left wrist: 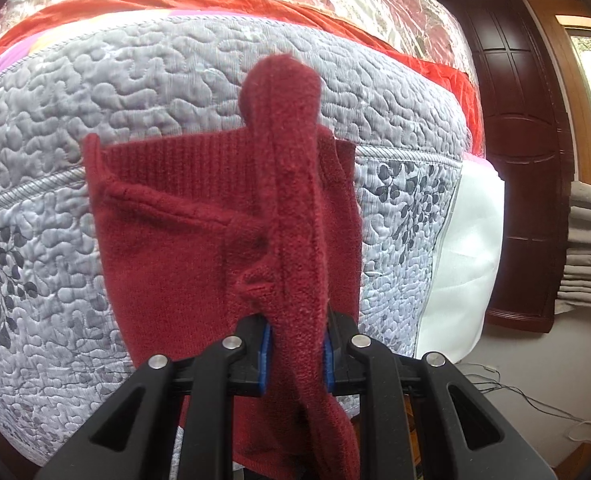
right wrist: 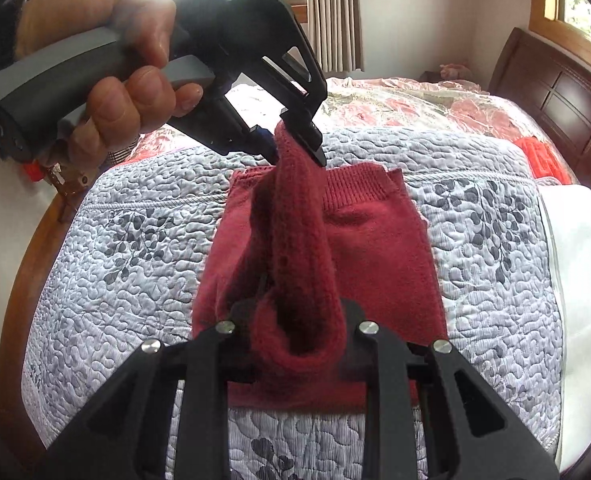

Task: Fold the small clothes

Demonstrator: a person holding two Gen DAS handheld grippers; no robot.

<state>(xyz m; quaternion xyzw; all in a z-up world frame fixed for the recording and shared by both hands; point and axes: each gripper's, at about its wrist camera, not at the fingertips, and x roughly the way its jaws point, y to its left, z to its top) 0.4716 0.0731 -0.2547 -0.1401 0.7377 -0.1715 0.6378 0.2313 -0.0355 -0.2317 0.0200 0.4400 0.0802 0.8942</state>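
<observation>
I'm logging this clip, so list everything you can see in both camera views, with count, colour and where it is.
Knit garment: one, dark red, lying on the quilt, one strip of it lifted between both grippers.
Quilt: one, grey with dark leaf print, covering the bed.
Floral bedding: one, pink and red, behind the quilt.
Headboard: one, dark wood, at the bed's far right.
Curtains: one set, beige, by the window.
Left gripper: one, black, clamped on the strip's far end.
Right gripper: one, black, clamped on the near end.
Hand: one, holding the left gripper's grey handle.
</observation>
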